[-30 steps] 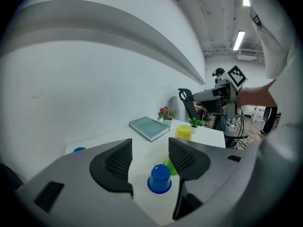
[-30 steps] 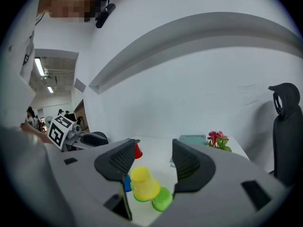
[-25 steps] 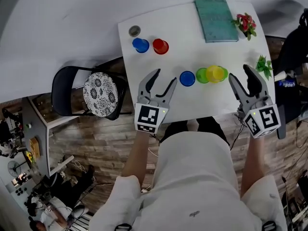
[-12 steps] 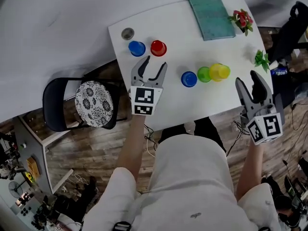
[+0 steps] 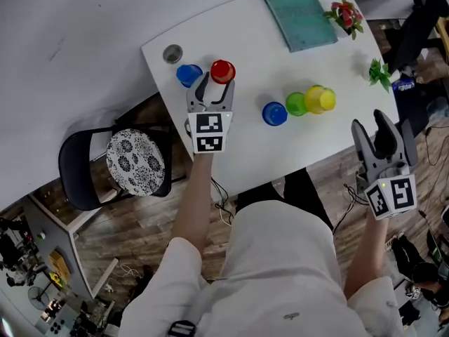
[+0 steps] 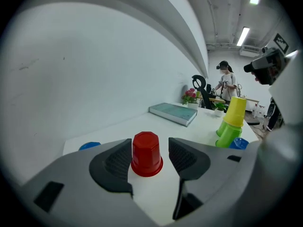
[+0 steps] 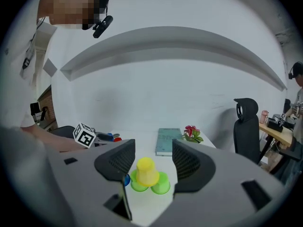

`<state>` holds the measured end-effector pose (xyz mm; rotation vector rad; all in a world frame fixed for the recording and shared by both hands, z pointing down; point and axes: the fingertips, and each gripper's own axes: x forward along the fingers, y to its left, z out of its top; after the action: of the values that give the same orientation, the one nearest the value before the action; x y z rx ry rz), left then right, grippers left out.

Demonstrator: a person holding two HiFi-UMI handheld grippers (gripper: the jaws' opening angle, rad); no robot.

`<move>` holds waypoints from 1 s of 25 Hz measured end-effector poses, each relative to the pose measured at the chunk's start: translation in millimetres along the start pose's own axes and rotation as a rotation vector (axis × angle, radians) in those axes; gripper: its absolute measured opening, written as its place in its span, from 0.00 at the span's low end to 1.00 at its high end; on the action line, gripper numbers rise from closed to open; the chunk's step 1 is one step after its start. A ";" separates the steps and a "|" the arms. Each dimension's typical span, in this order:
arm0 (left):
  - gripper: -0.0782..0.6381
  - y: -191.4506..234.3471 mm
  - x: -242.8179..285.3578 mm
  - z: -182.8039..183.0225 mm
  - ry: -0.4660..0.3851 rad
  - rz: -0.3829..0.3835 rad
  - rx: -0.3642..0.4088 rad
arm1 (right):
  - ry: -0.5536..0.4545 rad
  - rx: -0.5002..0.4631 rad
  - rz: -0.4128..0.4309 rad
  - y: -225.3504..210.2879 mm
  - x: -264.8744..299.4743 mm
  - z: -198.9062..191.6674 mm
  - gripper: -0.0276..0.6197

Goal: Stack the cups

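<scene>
Straddling the inverted red cup (image 6: pixel 146 153) near the desk's (image 5: pixel 280 153) ten o'clock corner, the left gripper (image 5: pixel 215 86) holds its fingers (image 6: pixel 113 162) apart, cup upright at their twelve; the right gripper (image 5: pixel 382 128), likewise spread, hangs far off.

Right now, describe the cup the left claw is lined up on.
On the white table, go to the far left corner. An upside-down red plastic cup stands inside the open left claw, beside a blue plastic cup; it alone is red.
</scene>
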<state>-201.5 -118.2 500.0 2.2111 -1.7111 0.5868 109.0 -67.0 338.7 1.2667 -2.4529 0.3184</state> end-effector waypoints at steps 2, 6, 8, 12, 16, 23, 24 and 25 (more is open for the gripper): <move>0.44 2.1 5.4 -2.8 0.002 0.001 -0.007 | 0.008 0.001 -0.012 -0.3 -2.6 -1.9 0.43; 0.44 5.4 15.5 -5.4 0.008 0.001 -0.014 | 0.014 0.005 -0.031 -1.6 -7.4 -4.0 0.43; 0.44 7.0 19.7 -6.4 0.012 0.002 -0.017 | 0.016 0.005 -0.038 -2.9 -9.7 -4.6 0.43; 0.44 11.4 21.7 -8.4 0.017 0.009 -0.025 | 0.018 0.005 -0.044 -3.8 -13.4 -5.3 0.43; 0.42 11.8 23.3 -10.2 0.022 -0.005 -0.019 | 0.013 0.011 -0.054 -5.7 -14.0 -3.9 0.42; 0.42 5.7 17.2 -4.5 0.016 -0.023 0.005 | 0.010 0.013 -0.052 -3.0 -16.5 -4.2 0.42; 0.42 4.8 15.0 -3.2 0.016 -0.025 0.006 | 0.008 0.016 -0.050 -1.7 -17.1 -5.1 0.42; 0.42 3.7 12.3 -2.4 0.017 -0.026 0.004 | 0.006 0.018 -0.047 -0.2 -17.6 -6.6 0.42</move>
<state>-202.8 -128.5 508.0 2.2213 -1.6714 0.6013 120.0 -51.7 337.4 1.3262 -2.4166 0.3328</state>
